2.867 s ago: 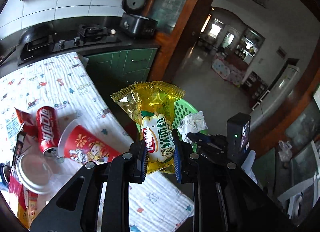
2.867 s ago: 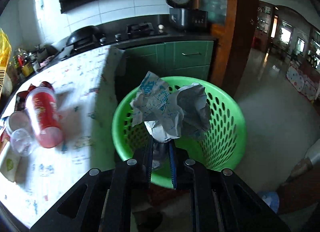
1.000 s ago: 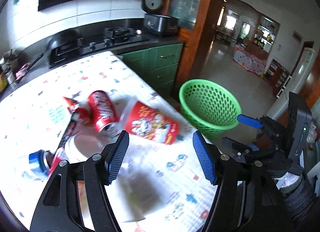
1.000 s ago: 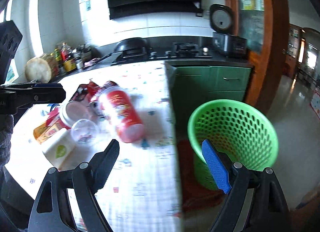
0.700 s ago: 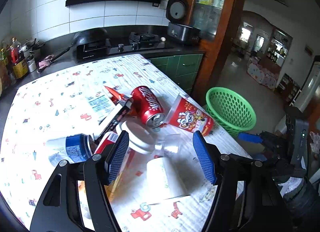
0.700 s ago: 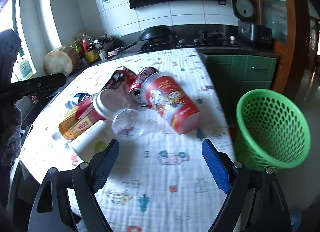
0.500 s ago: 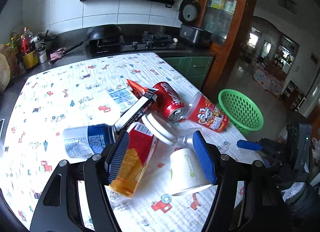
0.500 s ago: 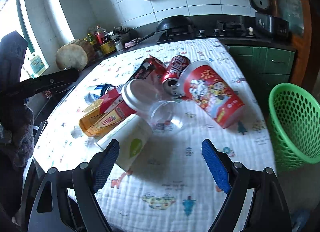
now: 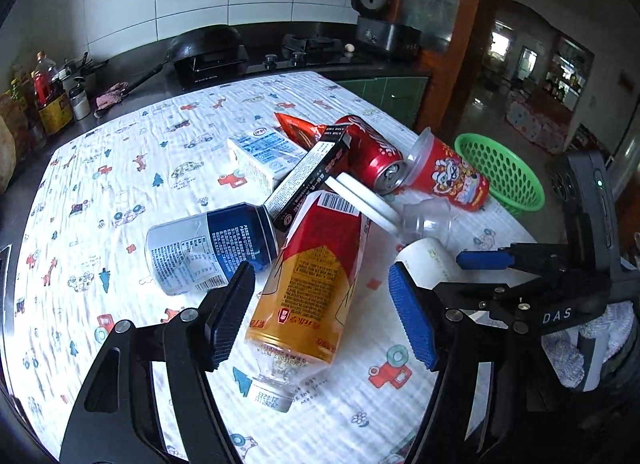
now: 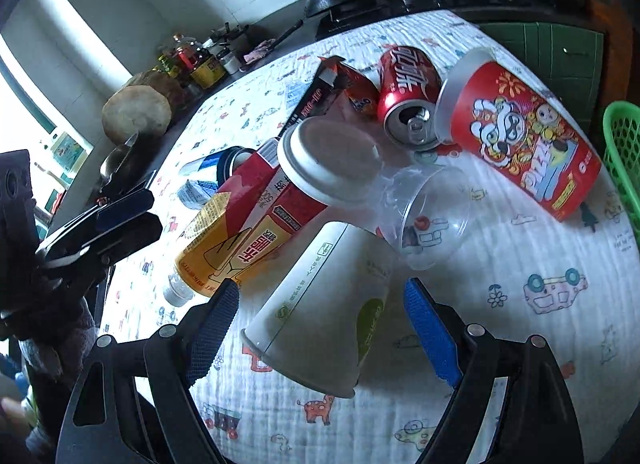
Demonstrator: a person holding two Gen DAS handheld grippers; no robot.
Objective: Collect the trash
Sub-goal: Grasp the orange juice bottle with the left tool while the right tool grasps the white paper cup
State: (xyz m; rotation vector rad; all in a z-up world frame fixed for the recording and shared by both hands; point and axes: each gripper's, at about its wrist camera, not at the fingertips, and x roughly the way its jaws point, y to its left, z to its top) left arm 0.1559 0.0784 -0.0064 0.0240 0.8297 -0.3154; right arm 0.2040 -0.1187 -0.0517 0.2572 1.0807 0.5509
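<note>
Both grippers have swung back from the green basket (image 9: 500, 172), emptied, jaws wide open. The left gripper (image 9: 320, 312) now frames the tea bottle (image 9: 312, 284); the right gripper (image 10: 320, 328) frames the white paper cup (image 10: 320, 316) on the tabletop (image 9: 120, 168): next pickups.

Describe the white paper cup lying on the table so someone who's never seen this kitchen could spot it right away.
Start at the table with the cartoon-print cloth and find the trash pile. The white paper cup lies on its side at the pile's near edge, framed by the open right claw. It alone is plain white with a green mark, unlike the clear plastic cup beside it.
</note>
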